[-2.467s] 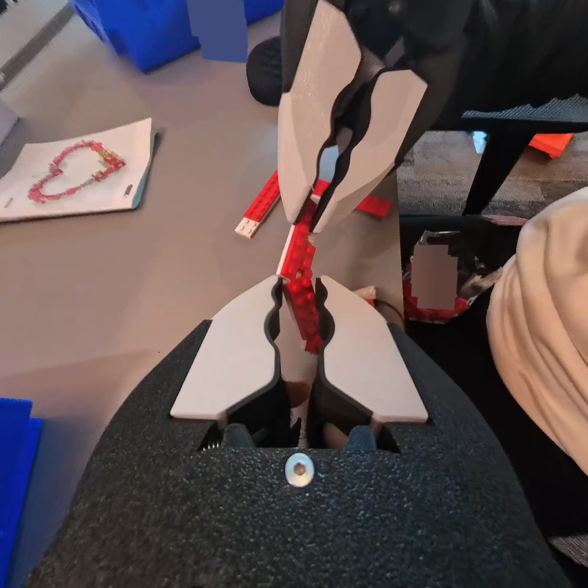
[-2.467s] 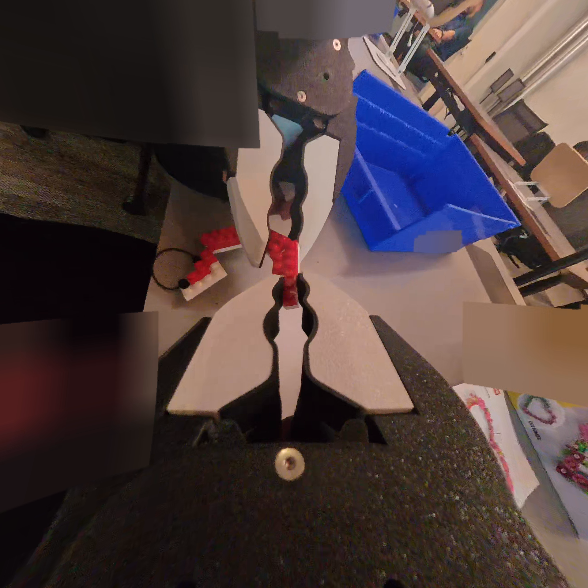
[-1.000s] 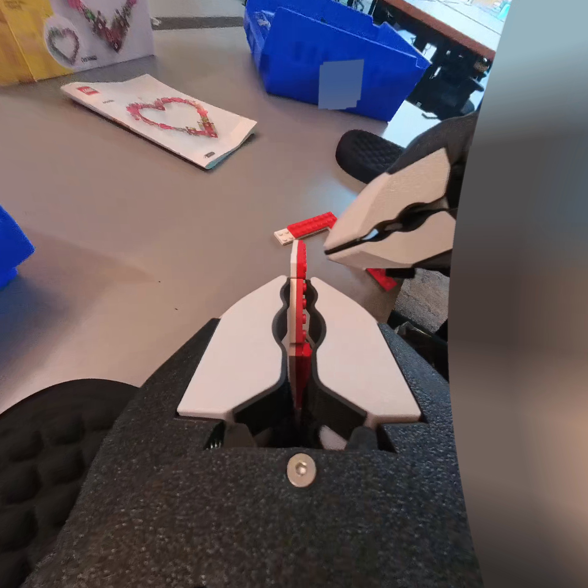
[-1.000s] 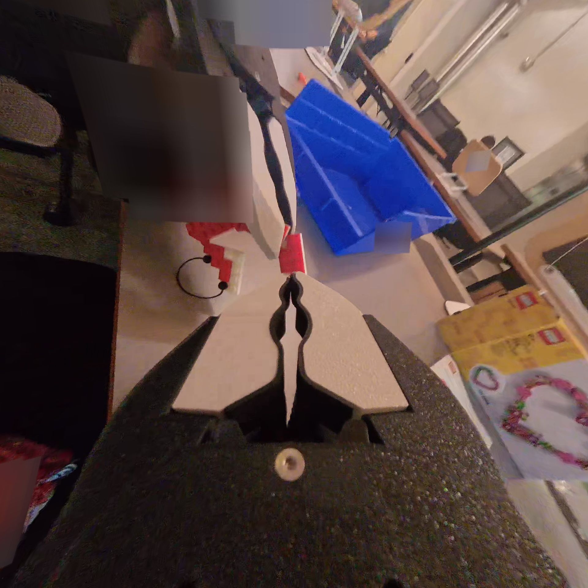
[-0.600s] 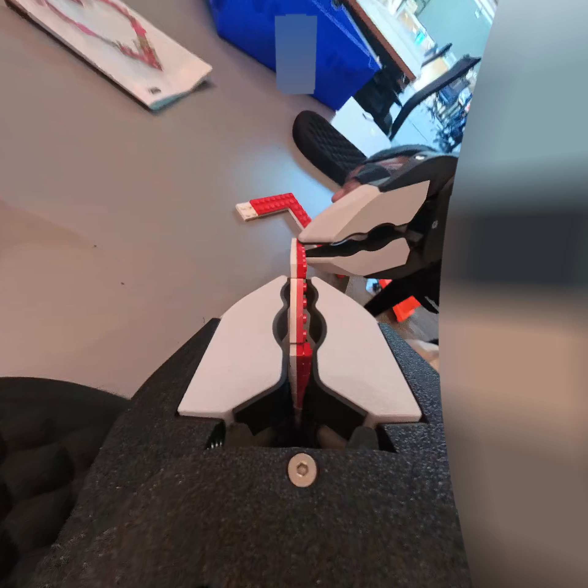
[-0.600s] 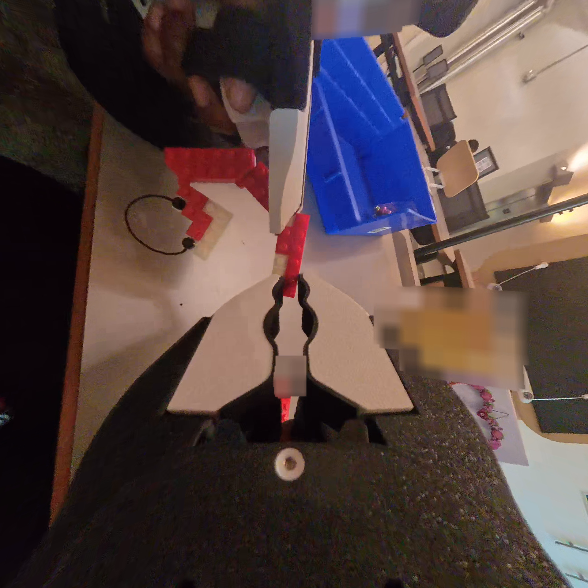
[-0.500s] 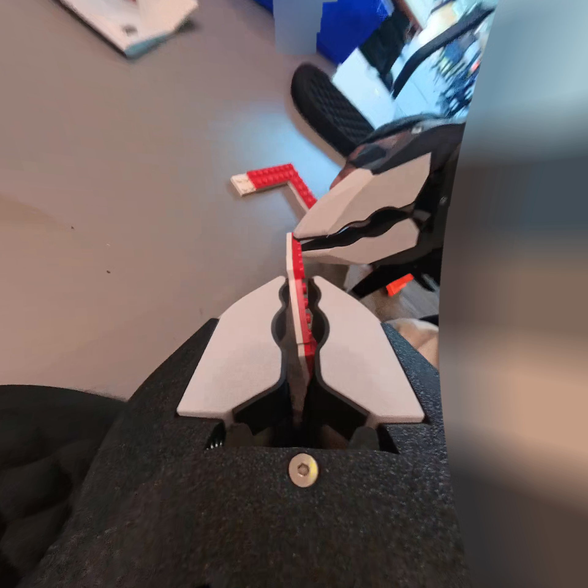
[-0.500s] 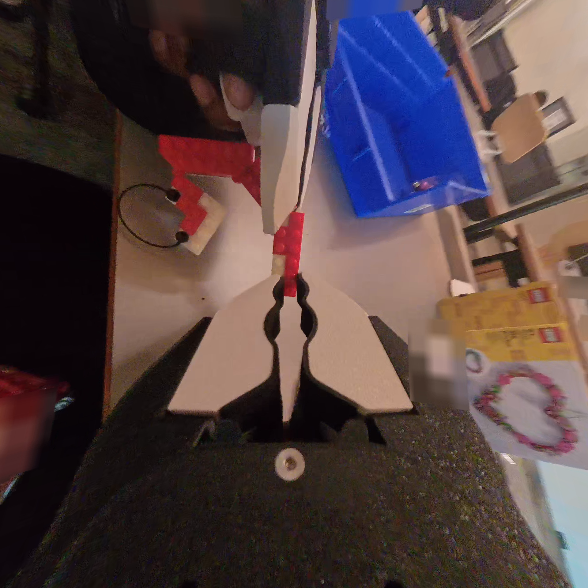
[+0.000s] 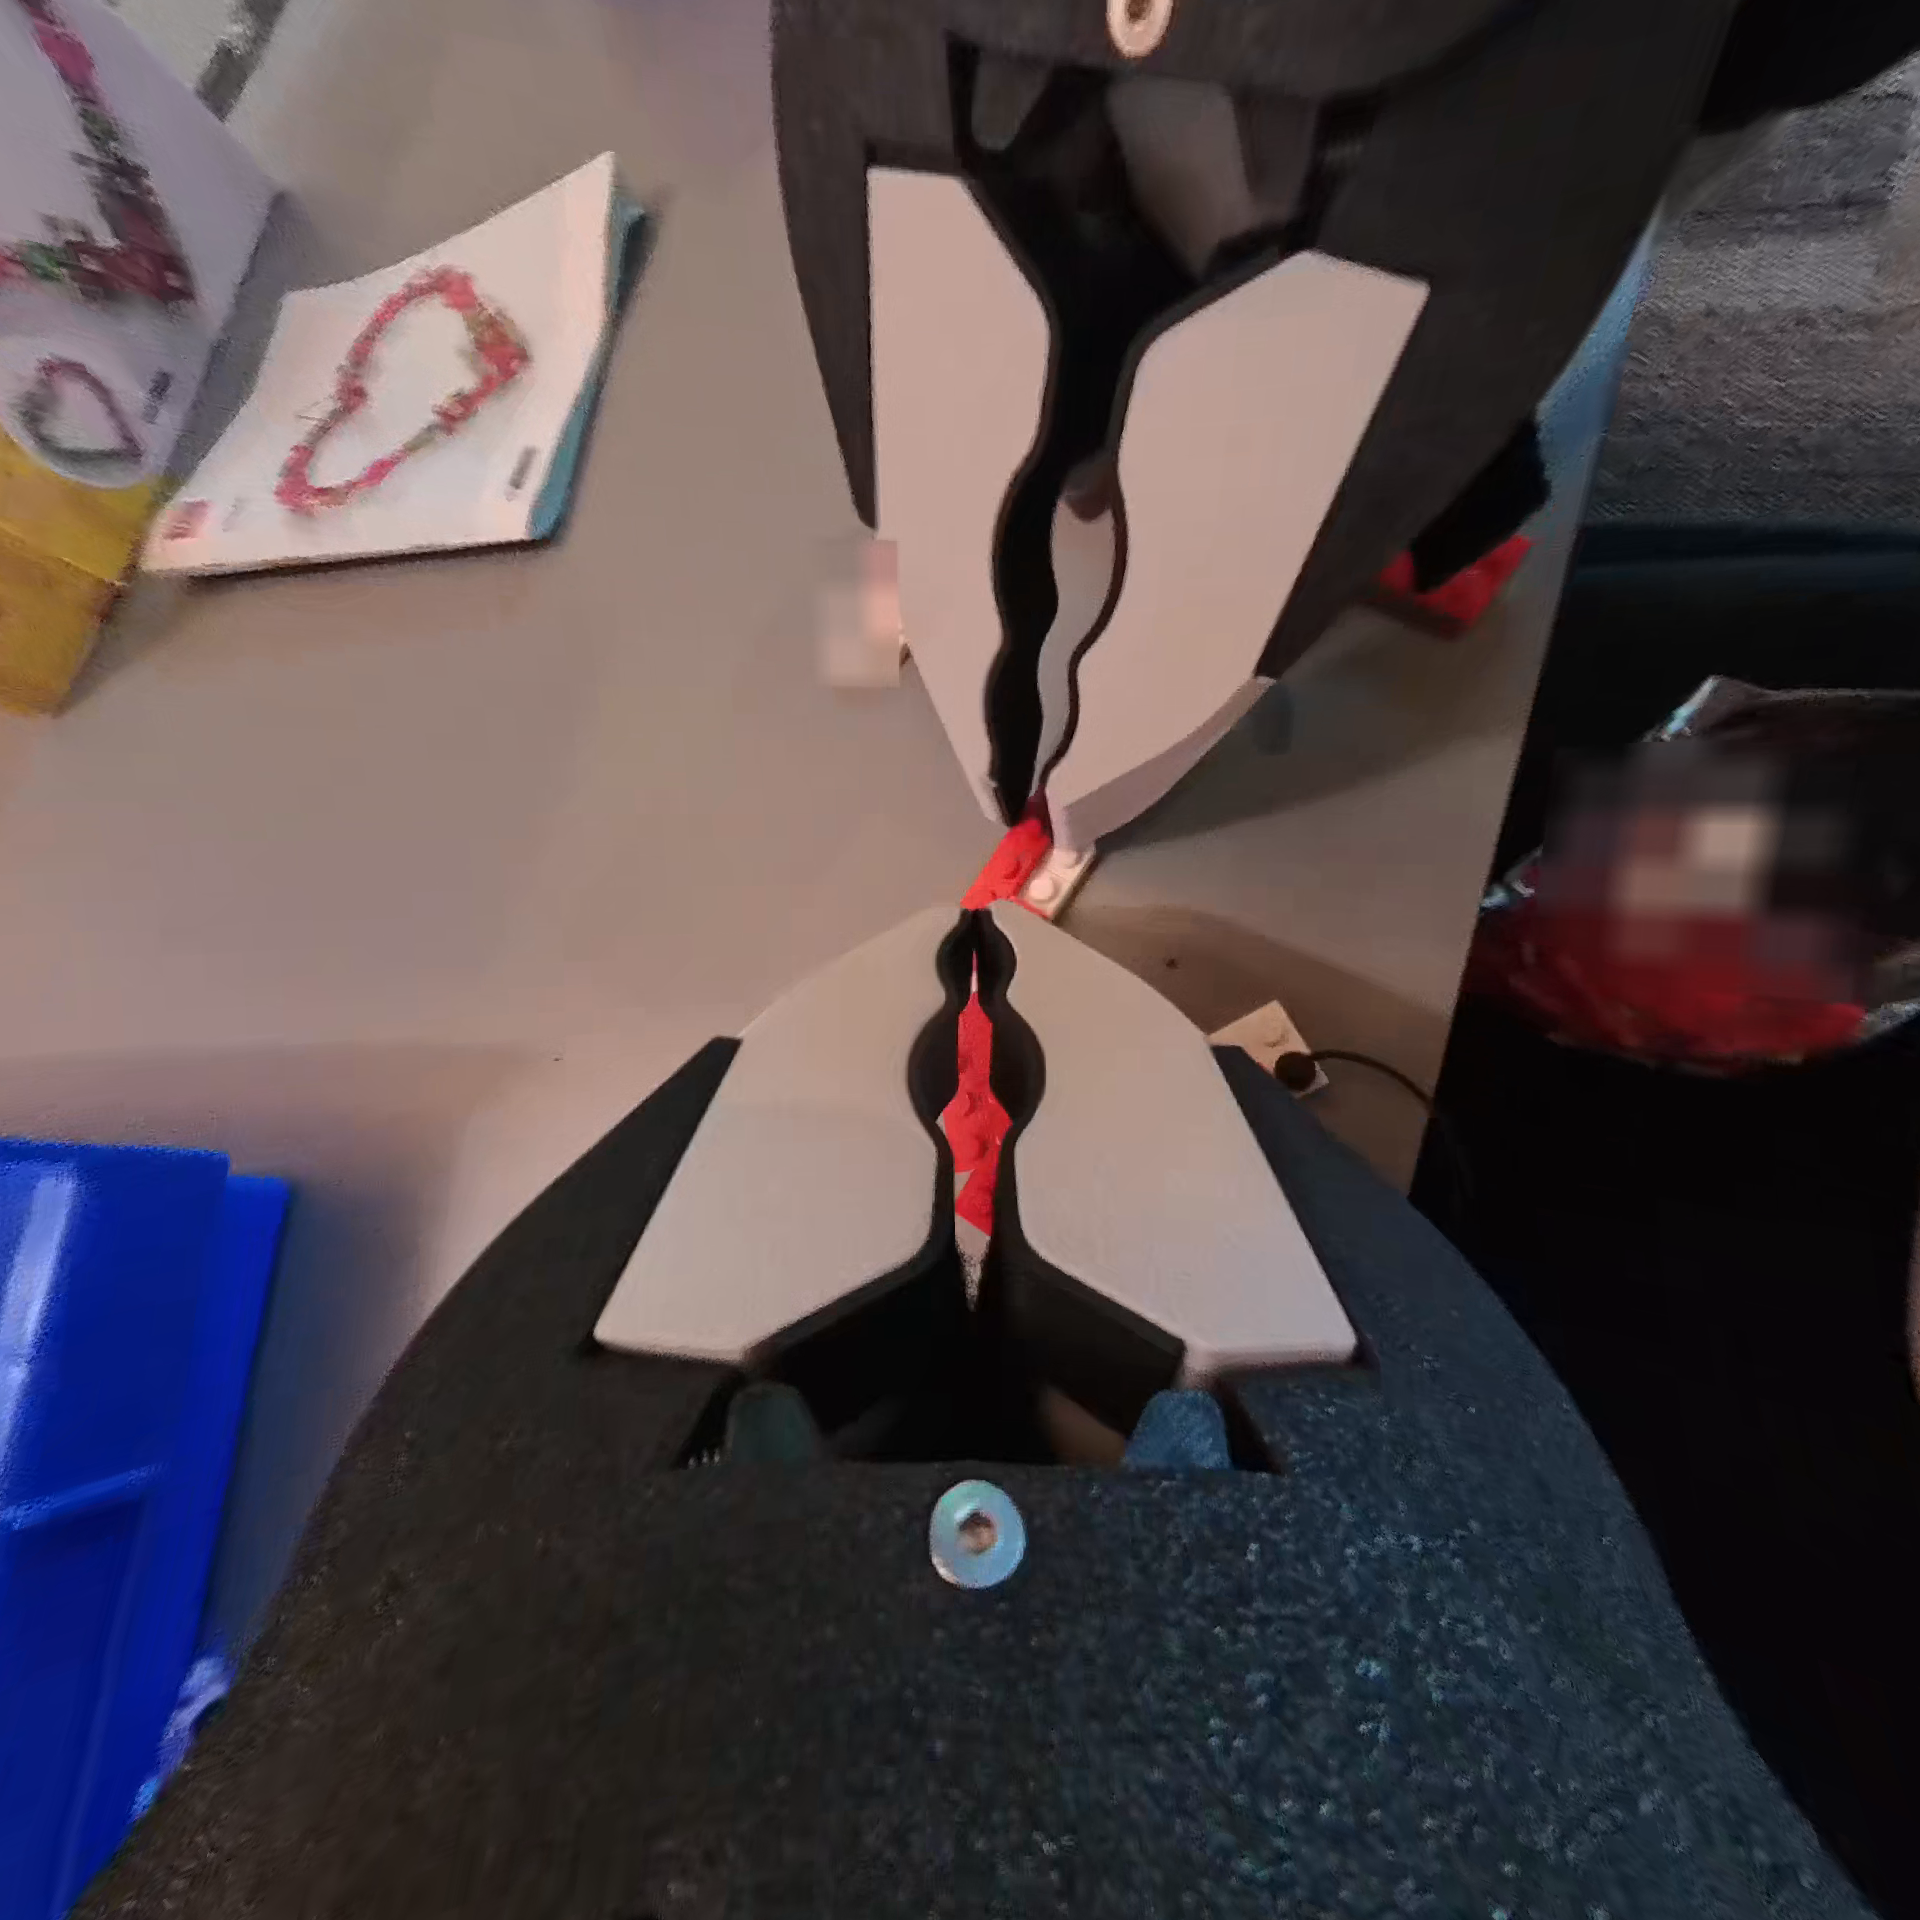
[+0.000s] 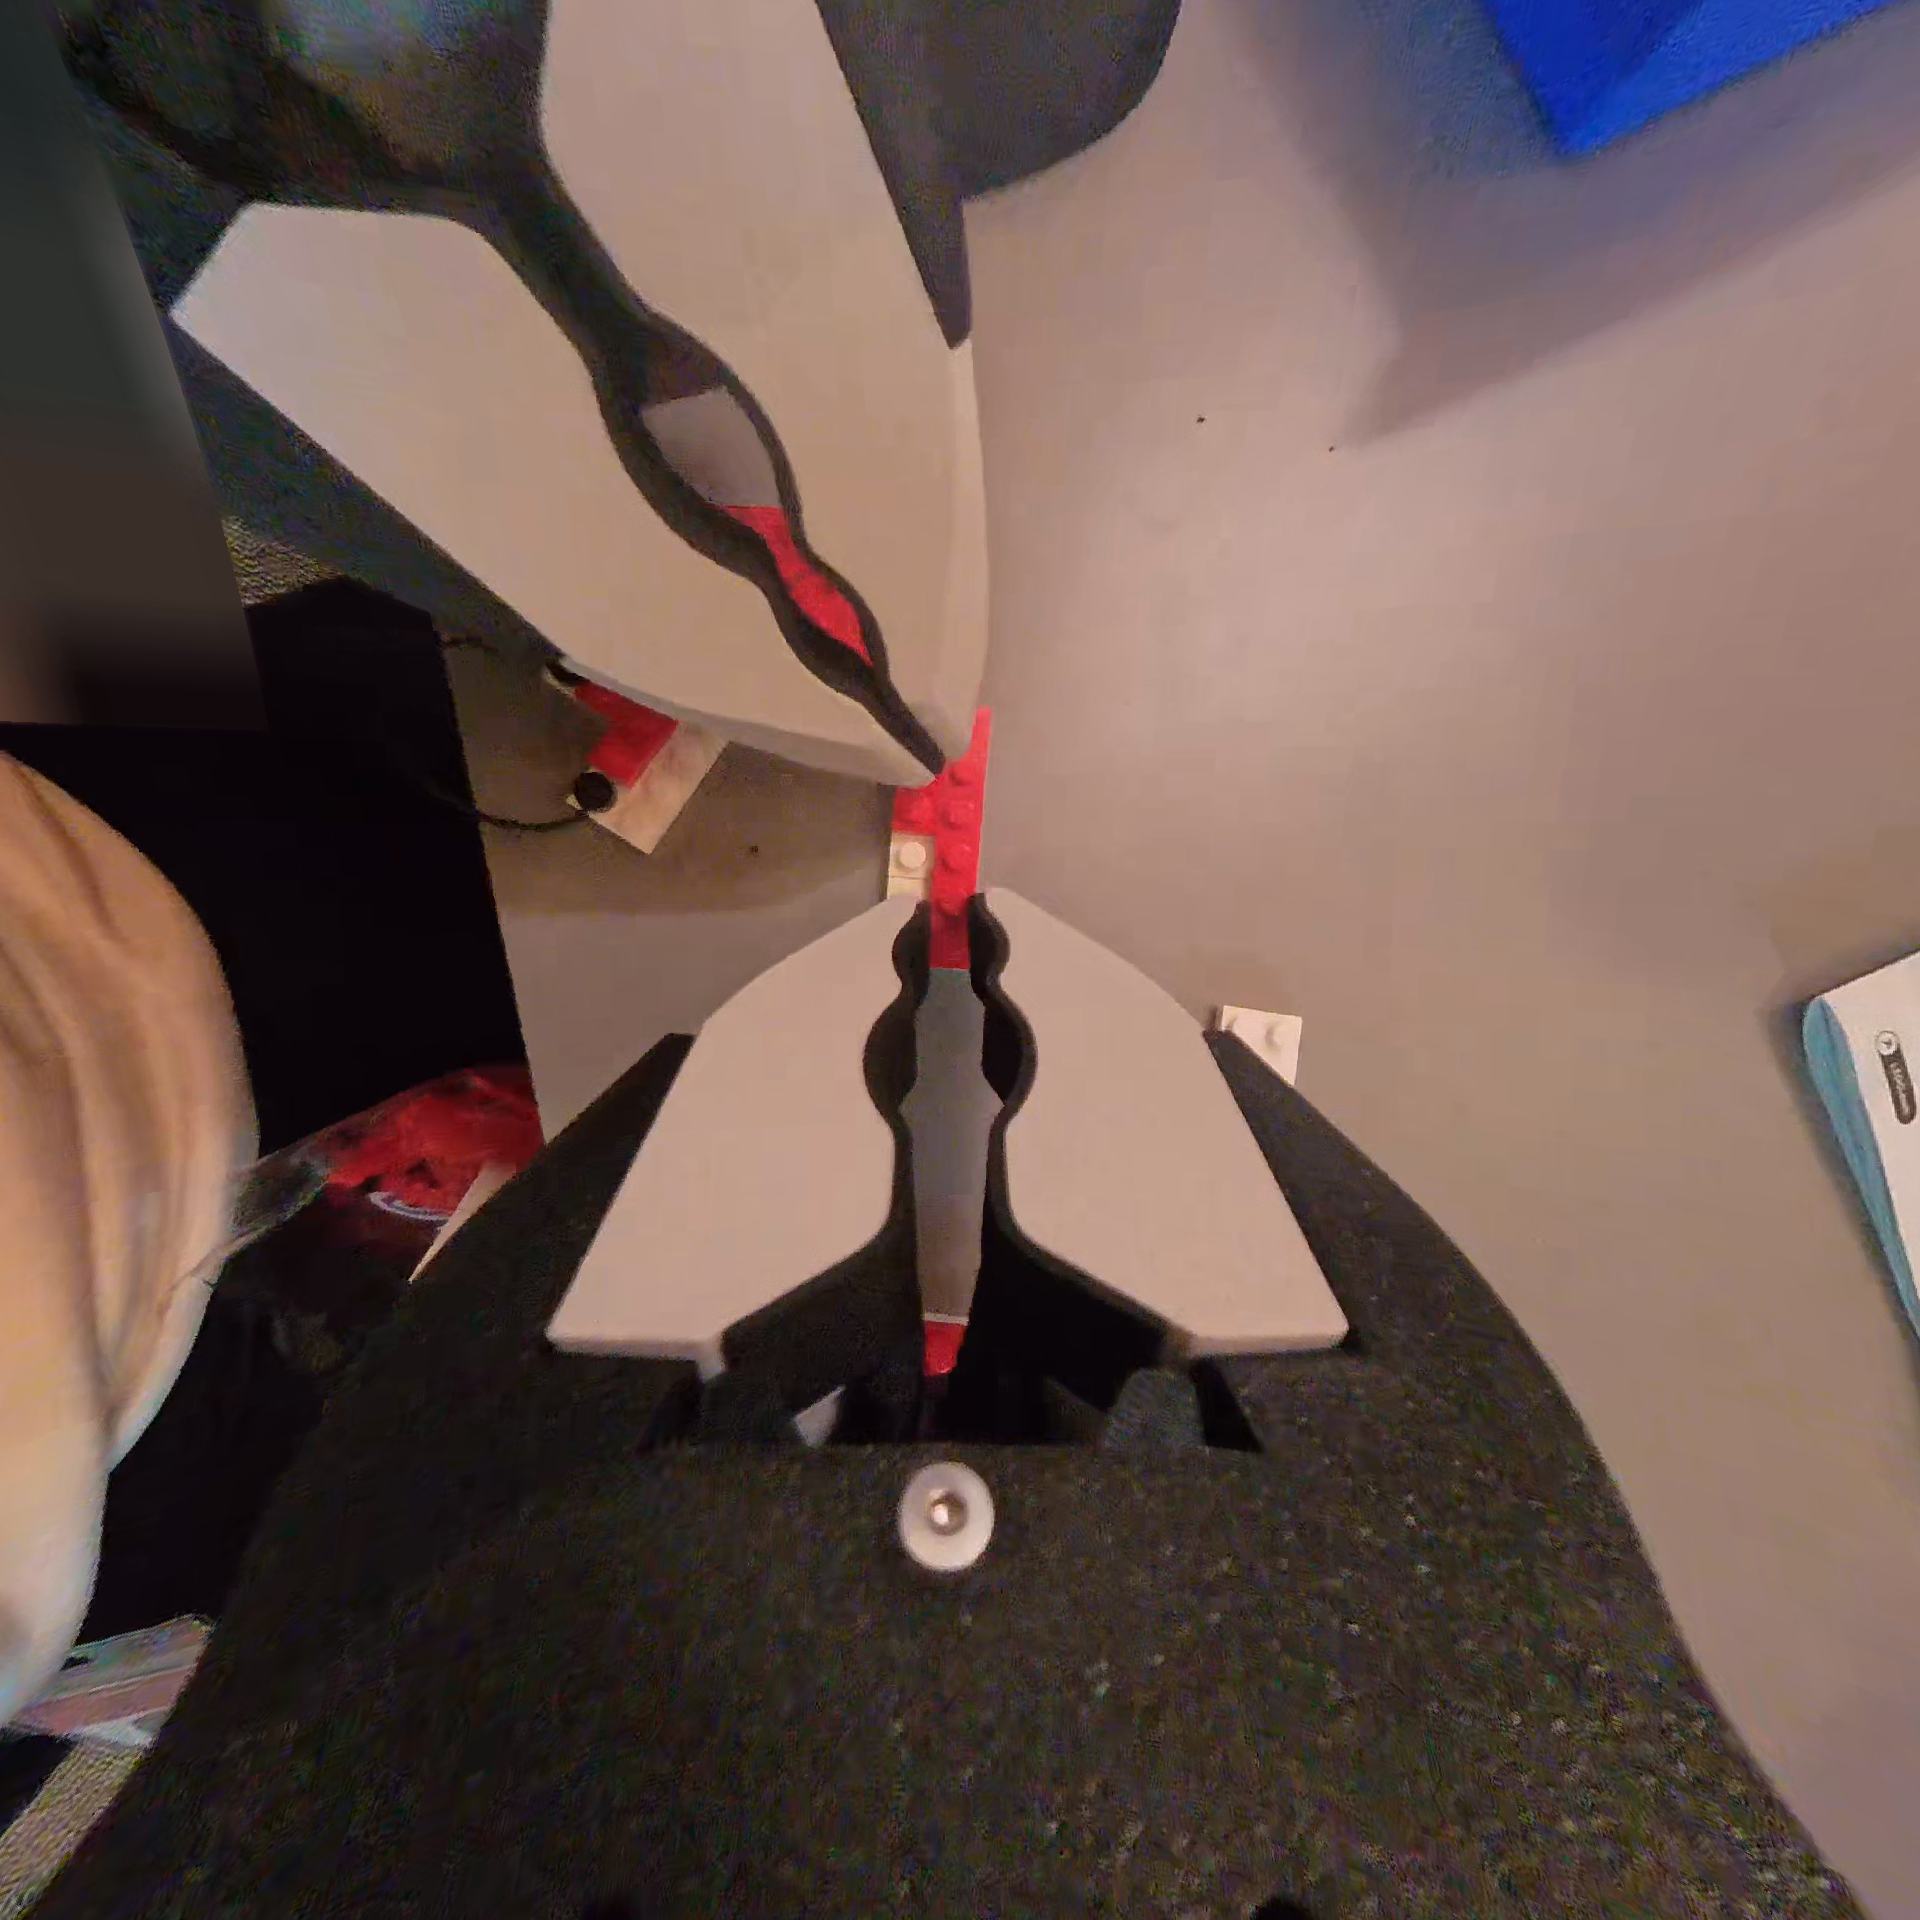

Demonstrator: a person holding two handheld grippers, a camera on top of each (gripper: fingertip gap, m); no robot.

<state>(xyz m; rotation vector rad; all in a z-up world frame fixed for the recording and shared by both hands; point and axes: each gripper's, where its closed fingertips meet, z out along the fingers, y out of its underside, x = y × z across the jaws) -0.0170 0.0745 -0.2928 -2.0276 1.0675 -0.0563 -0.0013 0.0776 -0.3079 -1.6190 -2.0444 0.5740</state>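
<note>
My left gripper (image 9: 971,914) is shut on a thin red and white brick strip (image 9: 1013,868), whose red studs show between the fingers. My right gripper (image 9: 1023,805) comes in from the top of the left wrist view and meets it tip to tip, shut on the strip's free end. In the right wrist view my right gripper (image 10: 951,904) pinches the red strip (image 10: 951,821), and my left gripper (image 10: 930,764) reaches in from the upper left. The strip is held just above the grey table (image 9: 520,779).
A heart-picture booklet (image 9: 395,384) and a box (image 9: 62,312) lie at the back left. A blue bin (image 9: 83,1455) stands near left. A second red and white brick piece with a black cord (image 10: 634,748), a small white plate (image 10: 1262,1039) and a bag of red bricks (image 10: 436,1143) lie near the table edge. Only a small space, under 4 cm, lies between the two pairs of fingers.
Both grippers have swung to face each other tip to tip over the table. The right gripper has moved onto the strip's free end and now pinches it. The left still holds the strip.
</note>
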